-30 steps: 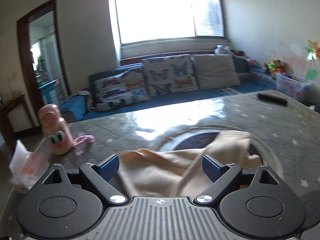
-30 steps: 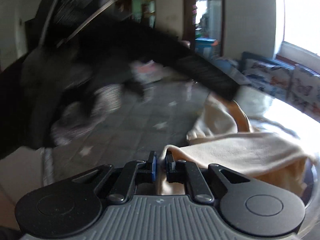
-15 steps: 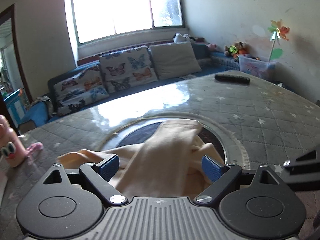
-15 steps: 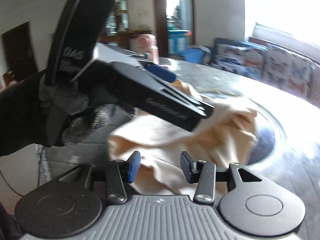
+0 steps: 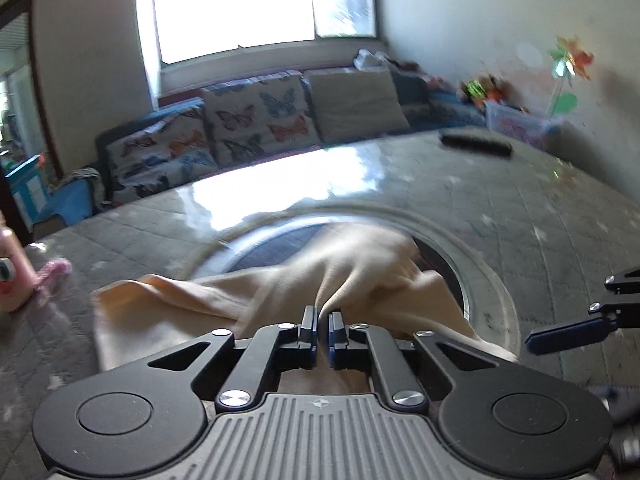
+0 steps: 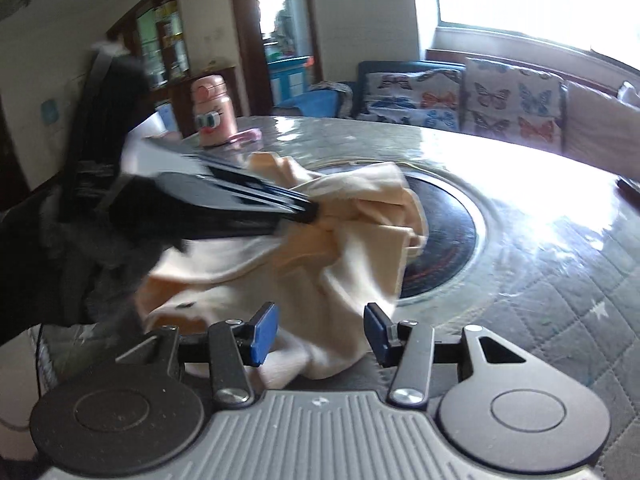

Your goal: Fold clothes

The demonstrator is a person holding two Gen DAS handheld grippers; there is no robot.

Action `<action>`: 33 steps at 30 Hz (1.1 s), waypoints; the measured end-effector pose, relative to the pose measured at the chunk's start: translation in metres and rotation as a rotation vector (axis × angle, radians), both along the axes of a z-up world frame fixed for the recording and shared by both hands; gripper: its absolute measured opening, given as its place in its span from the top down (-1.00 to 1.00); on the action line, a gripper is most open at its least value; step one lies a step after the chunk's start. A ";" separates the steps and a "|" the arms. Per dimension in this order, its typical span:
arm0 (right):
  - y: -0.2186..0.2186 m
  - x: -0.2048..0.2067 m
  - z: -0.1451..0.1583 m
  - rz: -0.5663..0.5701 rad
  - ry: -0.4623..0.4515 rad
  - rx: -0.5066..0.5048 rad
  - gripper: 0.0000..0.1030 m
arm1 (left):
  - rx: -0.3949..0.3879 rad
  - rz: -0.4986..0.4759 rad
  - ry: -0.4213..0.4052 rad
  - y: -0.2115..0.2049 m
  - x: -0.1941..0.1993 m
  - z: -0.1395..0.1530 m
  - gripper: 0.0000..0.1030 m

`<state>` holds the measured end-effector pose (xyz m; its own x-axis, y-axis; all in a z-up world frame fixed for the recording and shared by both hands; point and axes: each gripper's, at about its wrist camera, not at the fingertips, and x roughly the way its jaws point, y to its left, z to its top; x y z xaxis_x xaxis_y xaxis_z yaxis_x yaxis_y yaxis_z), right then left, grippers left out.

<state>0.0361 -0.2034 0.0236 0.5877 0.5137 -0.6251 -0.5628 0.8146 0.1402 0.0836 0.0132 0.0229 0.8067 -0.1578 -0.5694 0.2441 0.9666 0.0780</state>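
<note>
On a round grey quilted table (image 5: 520,208), a crumpled cream cloth garment (image 6: 352,240) lies over the dark centre disc, the left gripper (image 5: 323,322) pinched onto a fold, the right gripper (image 6: 320,332) half-open around loose fabric, likely needing a second corner next.

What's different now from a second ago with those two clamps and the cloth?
The left gripper, open a second ago, has shut on the cream cloth. The right gripper, then pinching the cloth, has let go and stands open. The pink bottle and remote stayed put.
</note>
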 end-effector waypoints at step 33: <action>-0.027 0.052 -0.016 -0.286 0.041 0.107 0.97 | -0.187 0.657 -0.023 0.199 -0.145 0.007 0.93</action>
